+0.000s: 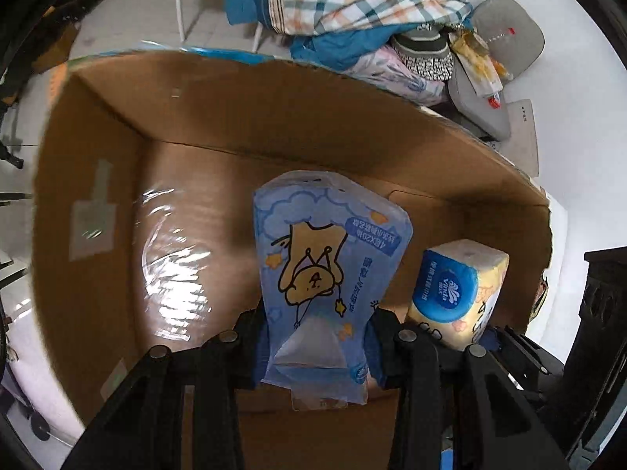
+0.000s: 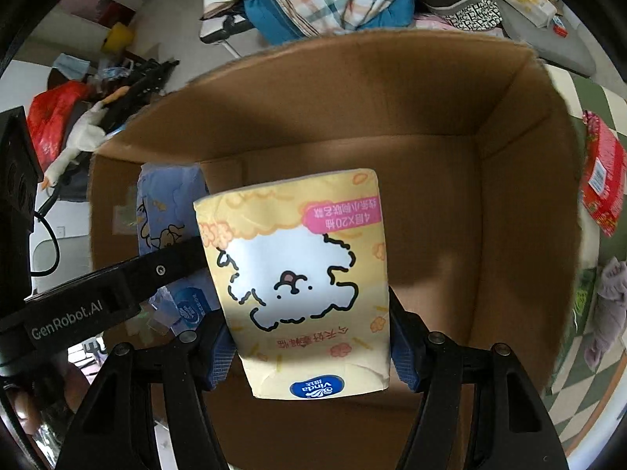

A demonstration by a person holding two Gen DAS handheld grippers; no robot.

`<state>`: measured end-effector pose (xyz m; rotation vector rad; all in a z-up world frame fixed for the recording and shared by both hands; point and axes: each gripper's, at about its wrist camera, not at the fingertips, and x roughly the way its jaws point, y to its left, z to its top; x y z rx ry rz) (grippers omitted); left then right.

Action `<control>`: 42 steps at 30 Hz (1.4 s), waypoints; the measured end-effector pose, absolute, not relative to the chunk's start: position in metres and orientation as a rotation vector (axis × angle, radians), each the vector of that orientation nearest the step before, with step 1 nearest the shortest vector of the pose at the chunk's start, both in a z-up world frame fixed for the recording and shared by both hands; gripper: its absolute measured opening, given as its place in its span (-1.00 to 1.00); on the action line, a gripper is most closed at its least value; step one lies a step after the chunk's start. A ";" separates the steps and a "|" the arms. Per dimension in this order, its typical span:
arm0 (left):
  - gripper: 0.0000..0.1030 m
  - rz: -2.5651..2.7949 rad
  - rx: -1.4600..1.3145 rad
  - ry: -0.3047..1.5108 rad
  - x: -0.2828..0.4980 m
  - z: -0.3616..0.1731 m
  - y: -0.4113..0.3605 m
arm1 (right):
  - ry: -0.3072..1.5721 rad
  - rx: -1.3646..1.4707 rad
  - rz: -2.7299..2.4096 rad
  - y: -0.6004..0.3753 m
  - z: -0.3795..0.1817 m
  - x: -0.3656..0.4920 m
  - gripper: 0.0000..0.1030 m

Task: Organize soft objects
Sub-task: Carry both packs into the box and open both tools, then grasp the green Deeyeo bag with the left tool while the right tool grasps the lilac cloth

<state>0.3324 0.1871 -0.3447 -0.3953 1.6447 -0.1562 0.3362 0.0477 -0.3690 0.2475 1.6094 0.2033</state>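
Observation:
My left gripper (image 1: 317, 337) is shut on a blue tissue pack (image 1: 321, 258) with a cartoon bear, held over the open cardboard box (image 1: 243, 117). My right gripper (image 2: 309, 344) is shut on a yellow tissue pack (image 2: 301, 274) with a white fluffy dog, held over the same box (image 2: 450, 180). The yellow pack also shows at the right in the left wrist view (image 1: 458, 293). The blue pack (image 2: 168, 203) and the left gripper's arm show at the left in the right wrist view.
A pile of plaid and blue bedding (image 1: 345, 4) lies behind the box, with grey cushions (image 1: 505, 35) beside it. Clutter, a red bag (image 2: 51, 117) and a plush duck (image 2: 78, 145) lie at the left. A red packet (image 2: 603, 180) lies on the checkered floor at the right.

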 end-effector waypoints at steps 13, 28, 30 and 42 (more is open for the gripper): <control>0.64 -0.141 -0.265 1.628 0.335 -0.333 0.182 | 1.608 0.210 0.201 0.063 -0.385 0.358 0.86; 0.81 -0.034 -0.205 1.488 0.276 -0.286 0.206 | 1.538 0.048 0.131 0.060 -0.332 0.298 1.00; 0.81 -0.025 -0.197 1.463 0.267 -0.277 0.206 | 1.523 0.044 0.122 0.059 -0.324 0.285 1.00; 0.81 -0.006 -0.171 1.326 0.204 -0.212 0.211 | 1.401 0.012 0.093 0.051 -0.254 0.221 1.00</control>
